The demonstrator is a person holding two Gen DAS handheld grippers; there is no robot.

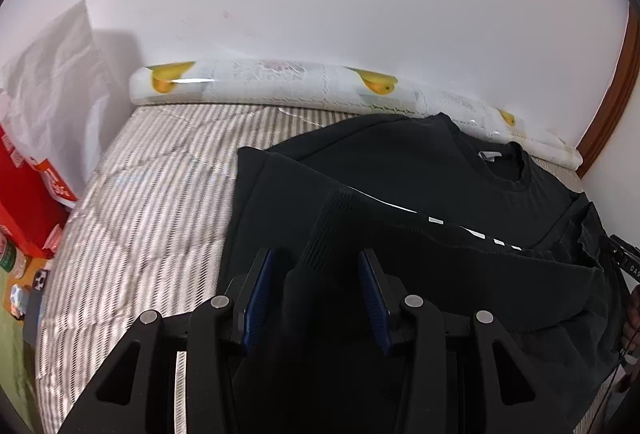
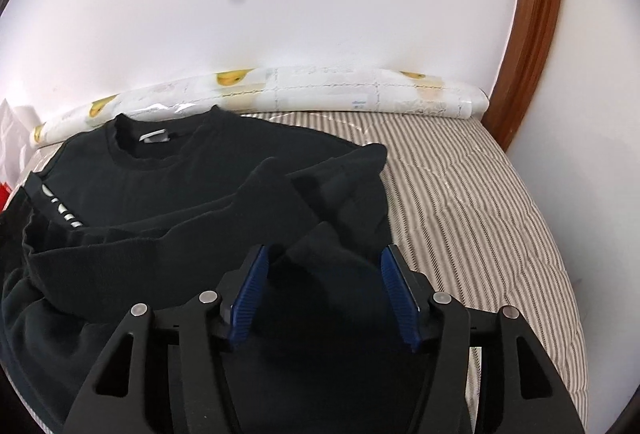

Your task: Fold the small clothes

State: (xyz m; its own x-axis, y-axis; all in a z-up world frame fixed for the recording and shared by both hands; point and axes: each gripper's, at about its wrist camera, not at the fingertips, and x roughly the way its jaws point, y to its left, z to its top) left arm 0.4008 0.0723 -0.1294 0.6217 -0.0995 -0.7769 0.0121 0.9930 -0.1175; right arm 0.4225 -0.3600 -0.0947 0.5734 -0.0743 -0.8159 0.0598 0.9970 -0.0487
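Note:
A black sweatshirt with a white neck label and white lettering lies on a striped mattress, collar toward the wall. Its sleeves are folded across the body. My left gripper is open, its blue pads wide apart over the garment's left lower part, with a ribbed cuff between them. In the right wrist view the sweatshirt fills the left side. My right gripper is open over a bunched black sleeve, pads apart and not closed on it.
A rolled white mat with yellow fruit prints lies along the white wall behind the mattress. A red box and white bag stand at the left. A brown wooden frame rises at the right.

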